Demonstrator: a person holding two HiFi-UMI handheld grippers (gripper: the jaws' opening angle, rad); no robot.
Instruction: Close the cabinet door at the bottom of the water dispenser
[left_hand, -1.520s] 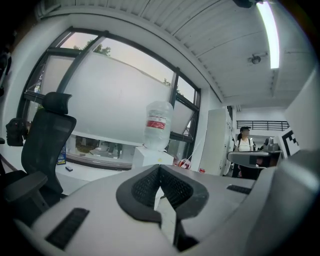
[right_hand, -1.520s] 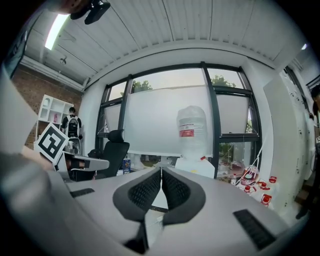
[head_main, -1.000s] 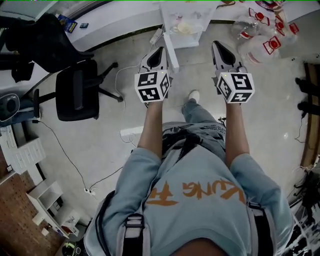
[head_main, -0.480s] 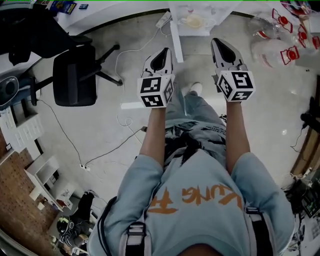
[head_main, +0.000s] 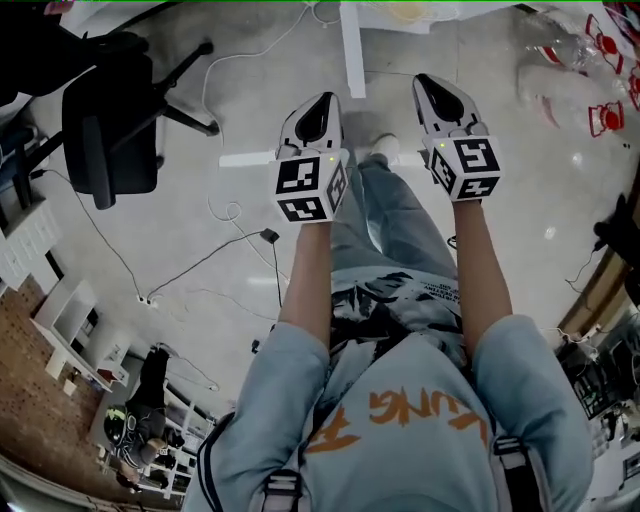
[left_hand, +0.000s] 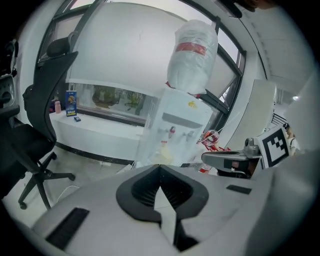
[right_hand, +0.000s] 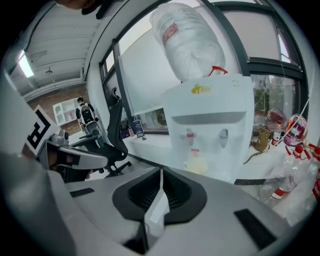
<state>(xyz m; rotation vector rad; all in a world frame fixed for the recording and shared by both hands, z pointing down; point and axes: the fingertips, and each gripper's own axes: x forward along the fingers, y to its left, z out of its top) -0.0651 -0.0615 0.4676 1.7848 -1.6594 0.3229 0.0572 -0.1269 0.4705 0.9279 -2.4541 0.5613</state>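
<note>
Standing over pale grey concrete floor (head_main: 200, 230), the person holds both tools out ahead, side by side. White water dispenser (right_hand: 210, 115) with upturned clear plastic bottle (right_hand: 187, 42) straight in front, near. Black wheeled office chair (head_main: 105, 125) off to the left. Thin white cabinet door (head_main: 351, 50) at the dispenser's foot stands swung out, edge-on from above, lying between the two tools and nearer the left one; neither touches it. Left gripper (left_hand: 159, 167): jaws together, nothing between. Right gripper (right_hand: 161, 172): jaws together, likewise empty.
</note>
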